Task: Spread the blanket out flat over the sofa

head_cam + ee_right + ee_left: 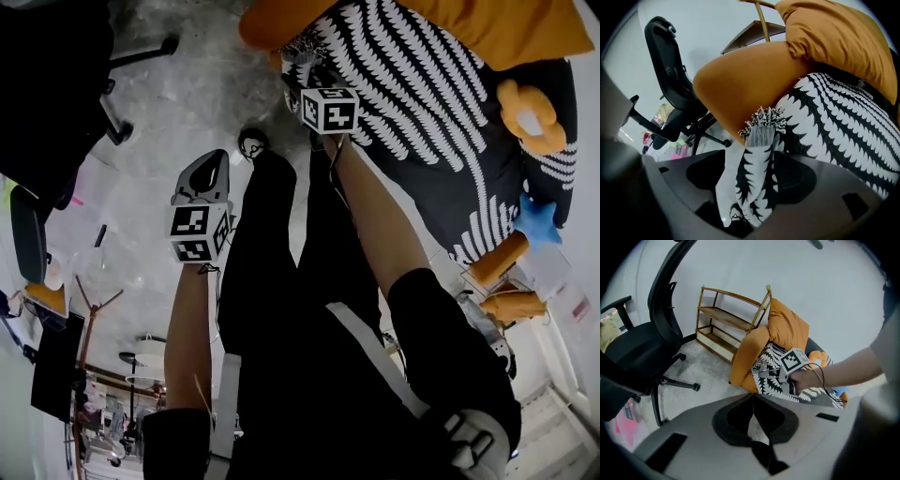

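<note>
The black-and-white leaf-patterned fringed blanket [412,122] covers the orange upholstered sofa [736,84], and its folded corner dangles off the arm-end edge between the released, wide-apart jaws of the right gripper [752,178]. The left gripper [752,411] hangs clenched and empty, well apart. With nothing pinning that corner, it could slump to the floor or settle bunched.
</note>
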A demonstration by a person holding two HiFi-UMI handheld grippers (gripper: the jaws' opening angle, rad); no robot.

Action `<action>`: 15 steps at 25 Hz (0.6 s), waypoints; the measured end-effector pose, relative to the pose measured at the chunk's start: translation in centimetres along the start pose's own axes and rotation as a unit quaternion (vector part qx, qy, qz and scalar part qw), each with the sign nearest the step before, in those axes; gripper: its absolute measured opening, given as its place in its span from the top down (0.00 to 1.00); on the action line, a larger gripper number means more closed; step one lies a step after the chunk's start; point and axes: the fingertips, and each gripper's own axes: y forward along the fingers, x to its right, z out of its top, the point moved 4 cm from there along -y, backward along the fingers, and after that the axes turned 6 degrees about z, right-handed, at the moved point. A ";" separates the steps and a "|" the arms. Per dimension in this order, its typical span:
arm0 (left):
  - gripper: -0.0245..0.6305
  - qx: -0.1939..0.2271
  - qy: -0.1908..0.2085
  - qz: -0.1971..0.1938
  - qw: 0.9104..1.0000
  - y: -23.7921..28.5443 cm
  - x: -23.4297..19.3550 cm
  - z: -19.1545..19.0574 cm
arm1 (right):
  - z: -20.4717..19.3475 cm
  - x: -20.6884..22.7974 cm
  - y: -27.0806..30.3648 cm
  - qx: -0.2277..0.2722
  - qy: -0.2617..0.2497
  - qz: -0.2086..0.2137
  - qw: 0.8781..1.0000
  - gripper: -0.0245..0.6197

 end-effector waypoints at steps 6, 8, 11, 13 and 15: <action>0.93 -0.003 -0.005 0.000 1.000 -0.2 -0.6 0.2 | 1.0 1.6 1.9 -0.027 -0.004 -0.035 0.999 0.76; 0.93 -0.005 -0.006 0.000 1.000 -0.1 -1.0 0.3 | 1.0 0.9 1.9 -0.028 -0.014 -0.020 0.999 0.93; 0.93 -0.002 -0.010 0.002 1.000 0.3 -1.7 0.8 | 0.9 -1.9 2.2 -0.030 -0.054 0.037 0.997 0.94; 0.93 0.001 -0.011 0.002 1.000 0.8 -1.8 1.2 | 0.6 -4.1 2.4 -0.032 -0.073 0.073 0.994 0.94; 0.93 0.000 -0.007 0.003 1.000 1.6 -2.0 1.4 | 0.2 -6.1 2.6 -0.030 -0.073 0.097 0.992 0.94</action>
